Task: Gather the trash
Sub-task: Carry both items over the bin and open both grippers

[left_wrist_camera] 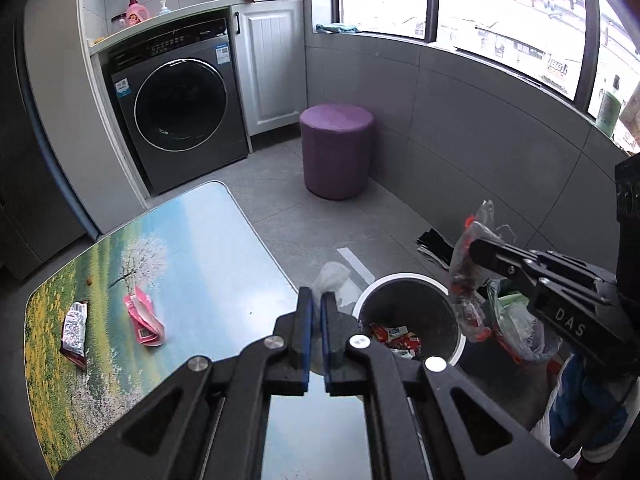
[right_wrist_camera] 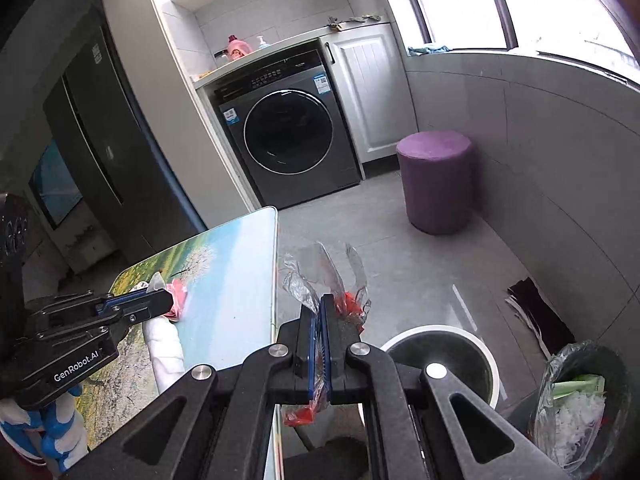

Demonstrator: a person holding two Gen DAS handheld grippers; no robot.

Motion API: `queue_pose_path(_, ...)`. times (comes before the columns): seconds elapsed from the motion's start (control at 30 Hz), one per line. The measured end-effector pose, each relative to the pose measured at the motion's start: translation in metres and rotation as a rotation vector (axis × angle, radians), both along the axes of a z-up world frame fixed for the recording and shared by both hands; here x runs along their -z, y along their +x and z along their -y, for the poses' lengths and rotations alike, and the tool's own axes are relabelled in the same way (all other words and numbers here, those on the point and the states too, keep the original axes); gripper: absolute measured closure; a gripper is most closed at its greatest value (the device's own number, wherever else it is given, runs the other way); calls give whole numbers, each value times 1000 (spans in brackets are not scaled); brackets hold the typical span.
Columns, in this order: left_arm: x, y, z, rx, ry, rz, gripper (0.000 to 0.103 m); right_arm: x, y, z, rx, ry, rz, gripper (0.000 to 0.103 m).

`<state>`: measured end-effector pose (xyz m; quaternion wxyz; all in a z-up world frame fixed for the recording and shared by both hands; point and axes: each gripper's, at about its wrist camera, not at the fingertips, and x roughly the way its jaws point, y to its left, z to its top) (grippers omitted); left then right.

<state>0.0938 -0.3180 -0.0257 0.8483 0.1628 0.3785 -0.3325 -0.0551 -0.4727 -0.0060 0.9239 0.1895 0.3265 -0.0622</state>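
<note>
Grey floor tiles surround the round white-rimmed bin (left_wrist_camera: 408, 320), and that floor is where our worst slip would land: we carry trash in both grippers near the bin's mouth, and a release short of the rim would drop it on the tiles or back on the counter (left_wrist_camera: 224, 248). A second, liner-fitted bin (right_wrist_camera: 580, 400) stands just beside the first, so we could also let go over the wrong one. The clear plastic wrapper (right_wrist_camera: 320, 280) looks light and springy; we judge it may cling to the pads or drift sideways as it falls. The right gripper (right_wrist_camera: 319, 340) is pressed together on it, the film sticking out above and below the jaws. It is crumpled and transparent, with red printed patches. The left gripper (left_wrist_camera: 316, 320) is pinching a crumpled white tissue (left_wrist_camera: 330, 276), which pokes up past the tips, soft and loose enough to tear or slide free. On the counter two pieces remain: a pink wrapper (left_wrist_camera: 144, 316) lying bent and open, and well apart from it a silver-and-red packet (left_wrist_camera: 75, 332) lying flat near the edge.
</note>
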Motion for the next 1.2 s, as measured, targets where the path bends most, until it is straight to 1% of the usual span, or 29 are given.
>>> queue_pose_path(0.13, 24, 11, 45, 48, 30, -60, 99, 28, 0, 33, 60, 31, -61, 100)
queue_pose_path(0.23, 45, 20, 73, 68, 46, -109, 99, 50, 5, 54, 96, 55, -108, 99)
queue_pose_path(0.3, 58, 26, 90, 70, 59, -126, 98, 65, 6, 62, 114, 68, -139, 99)
queue_pose_path(0.37, 71, 30, 104, 79, 75, -146, 98, 79, 7, 70, 130, 79, -171, 99)
queue_pose_path(0.5, 98, 35, 127, 99, 113, -190, 98, 104, 11, 89, 162, 137, -214, 99)
queue_pose_path(0.53, 103, 37, 131, 103, 118, -202, 97, 108, 11, 92, 172, 143, -223, 97)
queue_pose_path(0.57, 107, 37, 135, 106, 119, -212, 97, 112, 10, 95, 181, 150, -230, 89)
queue_pose_path(0.6, 111, 38, 137, 107, 117, -222, 97, 116, 9, 98, 189, 156, -234, 76)
queue_pose_path(0.63, 114, 39, 139, 108, 114, -234, 97, 119, 8, 101, 197, 160, -237, 69)
queue_pose_path(0.67, 117, 40, 140, 110, 111, -243, 96, 121, 9, 104, 203, 164, -239, 60)
queue_pose_path(0.8, 121, 42, 142, 112, 105, -256, 96, 126, 4, 108, 216, 172, -248, 60)
queue_pose_path(1.0, 114, 40, 137, 117, 75, -254, 95, 116, 0, 105, 221, 175, -226, 60)
queue_pose_path(1.03, 112, 41, 134, 118, 69, -256, 92, 114, -2, 105, 221, 175, -219, 60)
queue_pose_path(1.07, 111, 40, 132, 117, 62, -259, 86, 111, -4, 105, 222, 172, -213, 60)
queue_pose_path(1.13, 109, 39, 130, 117, 44, -257, 77, 104, -9, 102, 225, 164, -202, 60)
queue_pose_path(1.2, 106, 36, 127, 122, 30, -254, 77, 97, -14, 99, 228, 153, -195, 59)
